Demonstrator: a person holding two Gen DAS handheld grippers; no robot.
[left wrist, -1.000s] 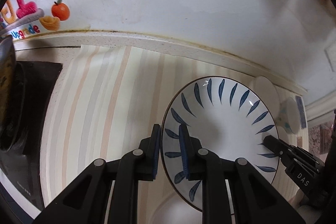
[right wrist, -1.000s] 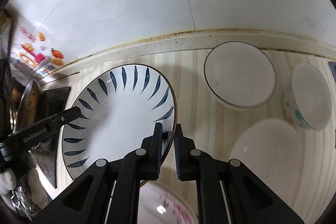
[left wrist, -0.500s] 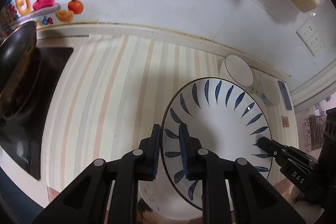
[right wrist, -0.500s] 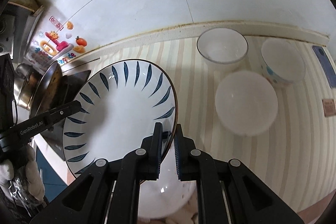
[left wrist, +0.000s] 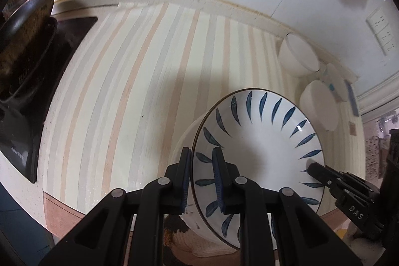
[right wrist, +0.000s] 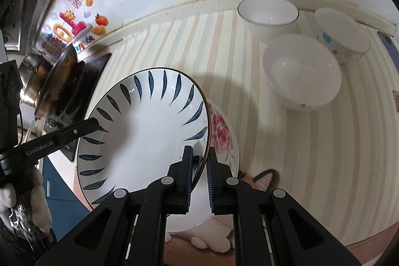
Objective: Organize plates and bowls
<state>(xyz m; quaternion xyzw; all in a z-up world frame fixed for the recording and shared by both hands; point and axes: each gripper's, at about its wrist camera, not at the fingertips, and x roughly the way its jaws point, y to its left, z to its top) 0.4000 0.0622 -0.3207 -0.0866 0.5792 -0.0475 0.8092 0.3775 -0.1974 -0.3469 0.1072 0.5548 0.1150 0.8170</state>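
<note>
Left of the blue-leaf plate (right wrist: pixel 147 131) stood a wok (right wrist: pixel 53 81) on the stove. The left gripper (left wrist: pixel 201 181) and right gripper (right wrist: pixel 199 173) each pinched opposite rims, holding the plate above a rose-patterned plate (right wrist: pixel 222 133). Right of it sat three bowls (right wrist: pixel 301 74) on the striped countertop (left wrist: pixel 139 81).

Pan (right wrist: pixel 53 81) on stove (left wrist: pixel 37 81), beside striped counter (left wrist: pixel 139 81).

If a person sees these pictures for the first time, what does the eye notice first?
First, the blue-leaf plate, held in the air by both grippers, the left gripper and the right gripper clamping opposite rims. Just beneath it lies a rose-patterned plate near the striped counter's front edge. Three pale bowls cluster by the wall.
</note>
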